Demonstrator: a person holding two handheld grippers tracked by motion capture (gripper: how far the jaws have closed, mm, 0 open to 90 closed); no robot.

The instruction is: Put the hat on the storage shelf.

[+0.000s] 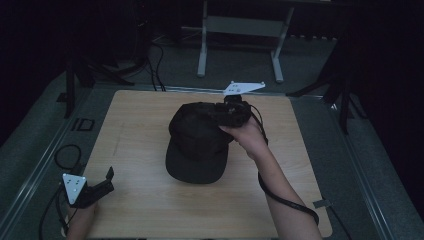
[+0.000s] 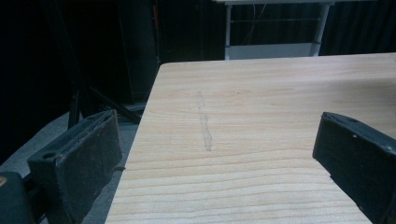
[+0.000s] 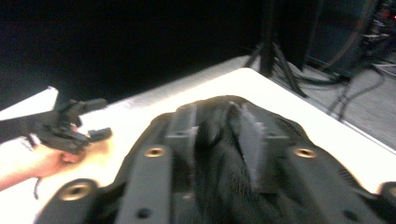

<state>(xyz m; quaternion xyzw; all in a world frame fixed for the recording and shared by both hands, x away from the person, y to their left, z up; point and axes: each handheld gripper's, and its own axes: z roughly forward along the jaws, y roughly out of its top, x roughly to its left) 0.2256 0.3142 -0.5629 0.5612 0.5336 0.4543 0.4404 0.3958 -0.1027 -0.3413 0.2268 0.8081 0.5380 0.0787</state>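
A black cap (image 1: 197, 142) lies in the middle of the wooden table (image 1: 145, 115), brim toward the person. My right gripper (image 1: 226, 113) sits at the back right of the cap's crown. In the right gripper view its jaws (image 3: 217, 126) are pinched on a bunched fold of the cap's black fabric (image 3: 289, 133). My left gripper (image 1: 108, 179) rests at the front left corner of the table, well clear of the cap. Its jaws (image 2: 219, 158) stand wide apart over bare wood (image 2: 261, 102) with nothing between them. The left gripper (image 3: 102, 119) also appears far off in the right gripper view.
Behind the table stands a white-legged frame (image 1: 202, 50) on the grey floor, with cables (image 1: 156, 67) trailing beside it. Dark stand legs rise at the left (image 1: 72, 85) and right (image 1: 344, 100). A faint scuff mark (image 2: 204, 126) runs along the wood.
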